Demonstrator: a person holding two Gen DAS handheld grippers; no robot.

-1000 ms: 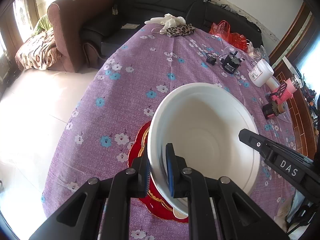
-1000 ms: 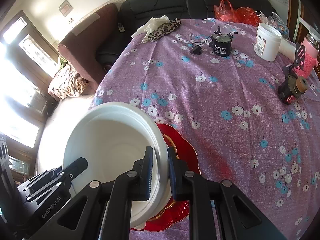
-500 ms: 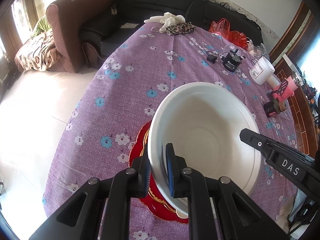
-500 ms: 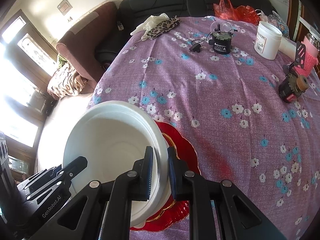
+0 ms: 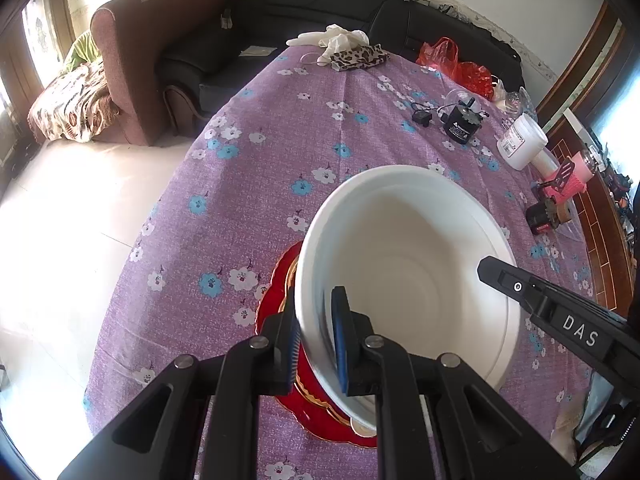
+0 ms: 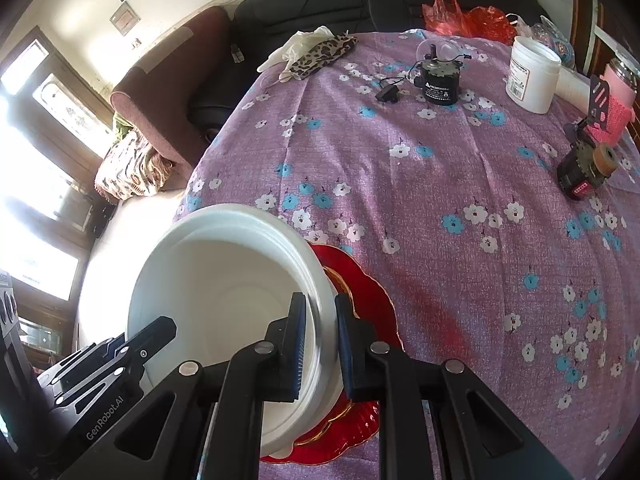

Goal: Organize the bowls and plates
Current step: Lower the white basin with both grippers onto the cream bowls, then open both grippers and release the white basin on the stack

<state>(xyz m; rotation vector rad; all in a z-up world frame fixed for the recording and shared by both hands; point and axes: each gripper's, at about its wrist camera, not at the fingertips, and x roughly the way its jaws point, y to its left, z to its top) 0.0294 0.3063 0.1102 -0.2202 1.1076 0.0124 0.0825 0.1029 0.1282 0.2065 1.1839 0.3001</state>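
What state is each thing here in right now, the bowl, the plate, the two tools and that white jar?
white bowl: gripped at its rim on two opposite sides, empty, over the plate.
red plate: flat on the tablecloth, under the bowl.
left tool: shut on the bowl's rim.
right tool: shut on the bowl's rim.
white jar: upright, lid on.

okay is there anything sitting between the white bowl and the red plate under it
Nothing visible. The white bowl, gripped at opposite rim edges by the left gripper and right gripper, sits directly over the red plate; the plate's centre is hidden by the bowl.
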